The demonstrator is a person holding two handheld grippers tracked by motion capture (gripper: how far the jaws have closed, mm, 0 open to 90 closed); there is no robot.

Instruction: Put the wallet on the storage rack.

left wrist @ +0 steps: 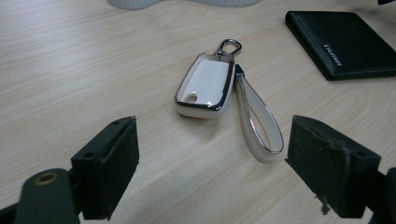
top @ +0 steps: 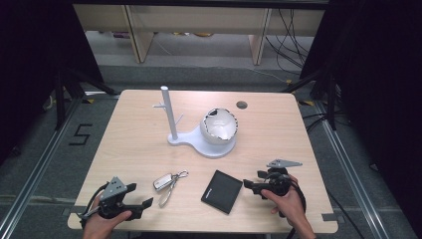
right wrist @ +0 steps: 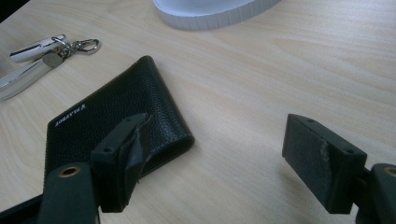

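A white car key fob with a chrome rim, clip and white loop strap lies on the wooden table. My left gripper stands open just short of it, nothing between the jaws. A black leather wallet lies flat to the right of the fob. My right gripper is open beside the wallet's right edge, its left jaw over the wallet's corner. The fob lies beyond the wallet in the right gripper view.
A white stand with a post, small hooks and a round base holds a white bowl-like piece at mid table. A round cable hole sits near the far edge. Black frames and cables flank the table.
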